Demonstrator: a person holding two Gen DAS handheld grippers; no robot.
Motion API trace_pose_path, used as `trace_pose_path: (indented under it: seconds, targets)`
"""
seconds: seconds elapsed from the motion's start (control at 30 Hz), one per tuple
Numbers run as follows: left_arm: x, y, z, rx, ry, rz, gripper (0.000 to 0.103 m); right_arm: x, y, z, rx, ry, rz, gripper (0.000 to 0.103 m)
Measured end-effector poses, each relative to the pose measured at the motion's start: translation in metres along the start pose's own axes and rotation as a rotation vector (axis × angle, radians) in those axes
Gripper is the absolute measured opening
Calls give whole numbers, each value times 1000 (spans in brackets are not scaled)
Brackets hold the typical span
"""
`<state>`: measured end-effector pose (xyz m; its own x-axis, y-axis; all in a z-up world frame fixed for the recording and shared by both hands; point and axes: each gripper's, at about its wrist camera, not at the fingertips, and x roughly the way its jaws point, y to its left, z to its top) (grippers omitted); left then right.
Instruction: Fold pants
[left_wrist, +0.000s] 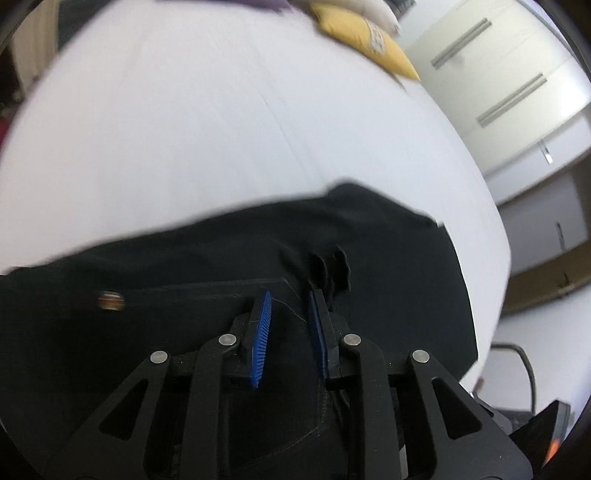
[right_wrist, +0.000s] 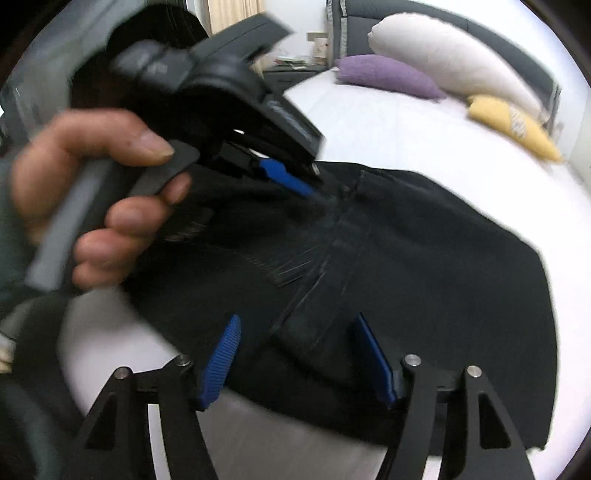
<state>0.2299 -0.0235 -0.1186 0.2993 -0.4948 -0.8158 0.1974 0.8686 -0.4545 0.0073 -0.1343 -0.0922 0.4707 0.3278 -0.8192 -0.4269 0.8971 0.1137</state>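
Lying flat on the white bed (left_wrist: 184, 129), black pants (right_wrist: 424, 258) await folding: left gripper (left_wrist: 290, 295) narrowed, apparently pinching waistband cloth between its pads; right gripper (right_wrist: 295, 321) wide open, empty, cloth below its jaws.

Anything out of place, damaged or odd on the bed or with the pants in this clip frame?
Nothing stands out. The black pants lie on the white bed, rumpled, with no damage visible. The left gripper is almost closed over the fabric; the right gripper is open above it. Pillows sit at the far end. Both views are motion-blurred.
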Motion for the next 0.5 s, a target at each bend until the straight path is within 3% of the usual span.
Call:
trace_pose_path:
  seconds: [0.1,0.23,0.33,0.4,0.43,0.5]
  targets:
    - [-15,-25,-4,76,-47,-7,20,-33,-49,2,125,-54,142,66]
    - [0,-78,-24,188,-13,-76,20,-56,-156,18,351,-96,249,66]
    - [26,-89,-47,244,47,-42,20,-47,-237,38,500,-127,387,66]
    - [46,-78,-60,222,88,-29,20,-30,-264,38,575,-120,481,66]
    - [48,-74,-63,215,78,-42,20,-22,-277,43,607,-107,510,66]
    - [49,-66,-64,200,70,-75,20,7,-293,37,659,-47,489,66]
